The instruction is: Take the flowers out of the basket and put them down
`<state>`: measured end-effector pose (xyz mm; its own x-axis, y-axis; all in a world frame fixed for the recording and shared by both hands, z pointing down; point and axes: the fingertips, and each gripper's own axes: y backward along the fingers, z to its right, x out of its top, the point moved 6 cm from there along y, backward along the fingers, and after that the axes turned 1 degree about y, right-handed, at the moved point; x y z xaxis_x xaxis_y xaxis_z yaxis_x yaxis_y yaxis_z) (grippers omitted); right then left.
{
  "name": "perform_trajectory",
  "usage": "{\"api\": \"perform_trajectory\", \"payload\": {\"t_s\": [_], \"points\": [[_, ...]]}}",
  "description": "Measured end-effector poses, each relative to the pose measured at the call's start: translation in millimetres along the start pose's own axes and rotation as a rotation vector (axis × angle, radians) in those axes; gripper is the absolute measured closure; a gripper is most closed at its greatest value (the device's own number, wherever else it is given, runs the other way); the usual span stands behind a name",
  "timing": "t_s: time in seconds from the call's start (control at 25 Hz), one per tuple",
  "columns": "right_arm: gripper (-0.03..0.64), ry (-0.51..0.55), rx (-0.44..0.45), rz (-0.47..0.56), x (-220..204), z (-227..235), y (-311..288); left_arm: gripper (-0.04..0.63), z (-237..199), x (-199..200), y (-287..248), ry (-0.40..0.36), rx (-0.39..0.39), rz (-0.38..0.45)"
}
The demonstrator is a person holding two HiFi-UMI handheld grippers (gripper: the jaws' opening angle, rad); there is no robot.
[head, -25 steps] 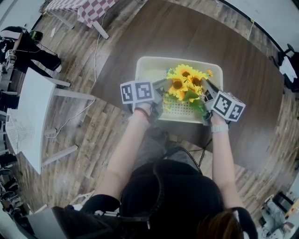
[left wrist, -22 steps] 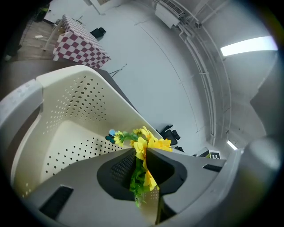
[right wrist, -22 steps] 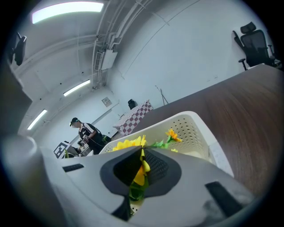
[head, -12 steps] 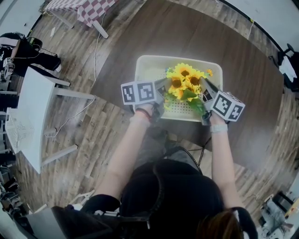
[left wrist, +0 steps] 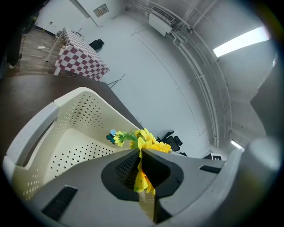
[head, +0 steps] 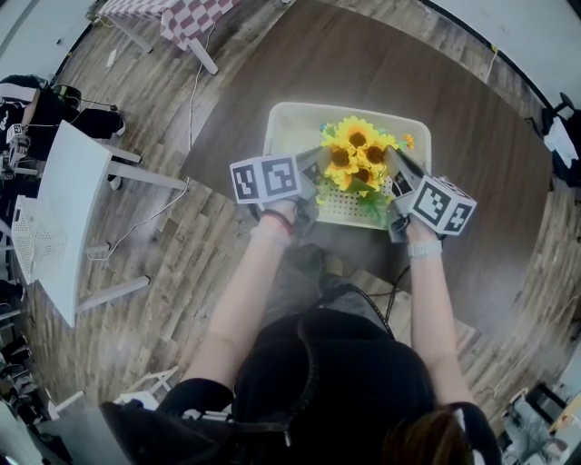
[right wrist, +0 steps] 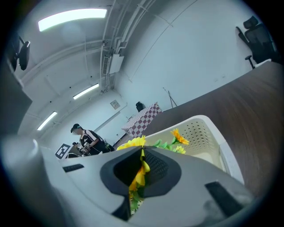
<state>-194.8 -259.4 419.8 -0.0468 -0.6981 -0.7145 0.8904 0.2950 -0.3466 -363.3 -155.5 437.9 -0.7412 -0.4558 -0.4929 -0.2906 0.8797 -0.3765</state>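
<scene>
A bunch of yellow sunflowers [head: 357,156] with green leaves stands over the near half of a cream perforated basket [head: 289,123]. My left gripper [head: 314,169] pinches the bunch from the left. Its jaws have just been closing, and yellow petals [left wrist: 143,177] are squeezed between its pads. My right gripper [head: 396,169] is shut on the bunch from the right, with petals and a leaf [right wrist: 136,175] caught between its jaws. Flower heads [left wrist: 148,141] poke above the left jaws, and the basket [left wrist: 75,119] lies beyond them. More blooms [right wrist: 177,136] show over the basket rim [right wrist: 213,133].
The basket rests on a dark round wooden table [head: 472,118]. A white table [head: 68,218] and a checkered-cloth table [head: 177,16] stand on the wood floor to the left. A person [right wrist: 85,138] sits far off, and an office chair [head: 558,118] is at the right edge.
Both grippers and the sunflower bunch have risen slightly over the basket. The left jaws have come together on the flowers.
</scene>
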Motion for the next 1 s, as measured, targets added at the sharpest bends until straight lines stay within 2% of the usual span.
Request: {"api": "perform_trajectory", "payload": {"t_s": [0.52, 1.0], "points": [[0.612, 0.041, 0.114, 0.003, 7, -23, 20, 0.586, 29, -11, 26, -0.018, 0.035, 0.116], [0.612, 0.045, 0.136, 0.046, 3, -42, 42, 0.586, 49, -13, 45, -0.062, 0.02, 0.159]]}}
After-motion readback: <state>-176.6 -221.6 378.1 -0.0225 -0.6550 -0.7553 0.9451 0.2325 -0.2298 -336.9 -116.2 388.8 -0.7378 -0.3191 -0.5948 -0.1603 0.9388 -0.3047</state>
